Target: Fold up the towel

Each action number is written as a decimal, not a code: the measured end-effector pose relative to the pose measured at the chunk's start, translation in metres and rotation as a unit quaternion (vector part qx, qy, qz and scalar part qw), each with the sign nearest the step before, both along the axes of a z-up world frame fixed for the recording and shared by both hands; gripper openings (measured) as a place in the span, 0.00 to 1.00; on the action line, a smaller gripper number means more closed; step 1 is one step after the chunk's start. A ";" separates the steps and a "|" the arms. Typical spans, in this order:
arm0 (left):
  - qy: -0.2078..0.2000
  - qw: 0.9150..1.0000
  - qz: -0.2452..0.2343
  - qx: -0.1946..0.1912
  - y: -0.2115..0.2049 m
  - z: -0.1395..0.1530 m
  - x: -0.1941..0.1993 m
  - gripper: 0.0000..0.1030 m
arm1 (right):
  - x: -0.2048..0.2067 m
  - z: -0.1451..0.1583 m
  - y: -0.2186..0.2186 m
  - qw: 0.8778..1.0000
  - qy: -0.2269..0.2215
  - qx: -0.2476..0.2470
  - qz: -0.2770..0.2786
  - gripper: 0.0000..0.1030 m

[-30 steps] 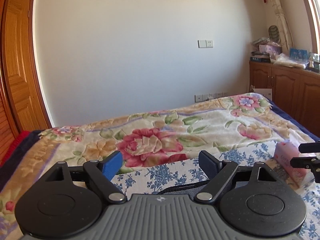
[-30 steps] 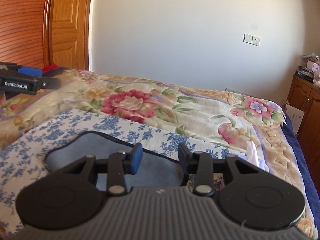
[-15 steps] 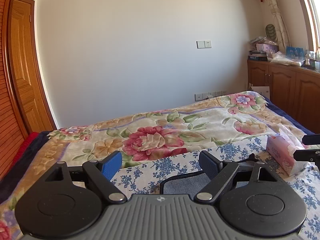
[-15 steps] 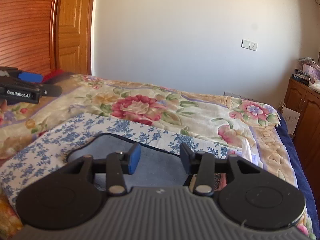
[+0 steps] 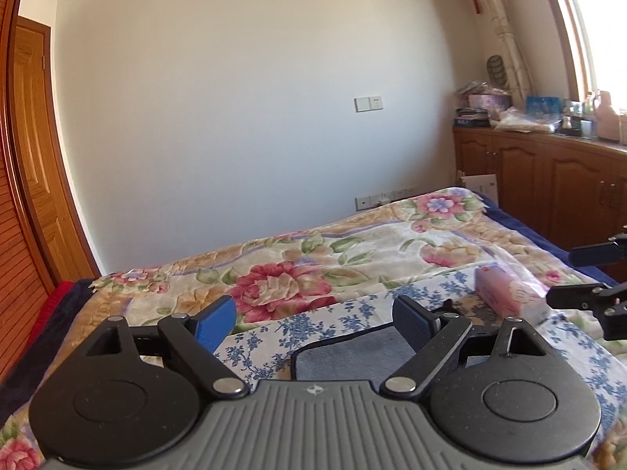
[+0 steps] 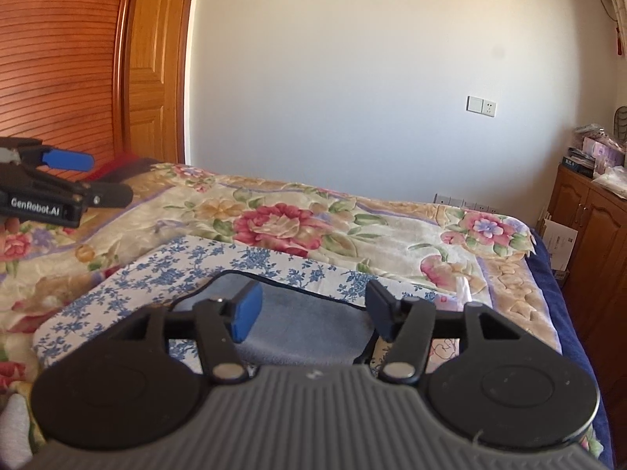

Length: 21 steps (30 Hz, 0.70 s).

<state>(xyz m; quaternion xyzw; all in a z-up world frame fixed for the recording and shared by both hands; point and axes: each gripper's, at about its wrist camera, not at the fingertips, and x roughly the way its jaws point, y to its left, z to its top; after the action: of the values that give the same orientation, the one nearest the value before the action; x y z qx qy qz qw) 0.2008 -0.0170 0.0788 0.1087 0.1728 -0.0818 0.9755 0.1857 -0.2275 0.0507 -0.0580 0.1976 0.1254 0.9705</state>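
Observation:
A grey towel with a dark edge lies flat on a blue-flowered white cloth on the bed; it also shows in the right wrist view. My left gripper is open and empty, held above the towel's left part. My right gripper is open and empty, held above the towel. The right gripper's fingers show at the right edge of the left wrist view. The left gripper shows at the left of the right wrist view.
A pink tissue pack lies on the flowered cloth right of the towel. The bed carries a floral blanket. A wooden cabinet stands to the right, a wooden door to the left, a white wall behind.
Both grippers have risen and drawn back, so more of the towel shows below them. The right gripper's jaws have opened wider. The towel has not moved.

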 end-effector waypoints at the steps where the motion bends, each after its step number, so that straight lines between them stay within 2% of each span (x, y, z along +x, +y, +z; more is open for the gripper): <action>1: -0.001 1.000 -0.001 -0.001 -0.001 0.001 -0.005 0.88 | -0.004 0.002 0.000 1.000 -0.001 0.002 0.000 0.58; 5: -0.004 1.000 0.002 0.011 -0.004 0.004 -0.026 0.92 | -0.019 0.007 -0.001 1.000 -0.007 0.008 -0.001 0.63; 7: -0.005 1.000 0.003 0.010 -0.004 0.005 -0.036 0.95 | -0.028 0.009 -0.002 1.000 -0.009 0.007 -0.001 0.70; 12: -0.006 1.000 0.005 0.000 -0.002 0.007 -0.060 1.00 | -0.049 0.015 -0.006 1.000 -0.018 0.014 -0.004 0.79; 17: -0.006 1.000 0.013 -0.008 0.000 0.005 -0.080 1.00 | -0.065 0.016 -0.008 1.000 -0.021 0.017 -0.005 0.88; 19: -0.008 1.000 0.022 -0.007 0.001 0.002 -0.087 1.00 | -0.071 0.016 -0.009 1.000 -0.019 0.022 -0.005 1.00; 21: -0.005 1.000 0.026 -0.009 0.001 0.000 -0.093 1.00 | -0.077 0.016 -0.009 0.999 -0.021 0.025 -0.005 1.00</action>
<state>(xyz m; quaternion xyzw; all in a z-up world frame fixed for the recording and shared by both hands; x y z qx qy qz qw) 0.1074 -0.0164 0.0786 0.0957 0.1695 -0.0573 0.9792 0.1086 -0.2366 0.0663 -0.0353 0.1745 0.1243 0.9761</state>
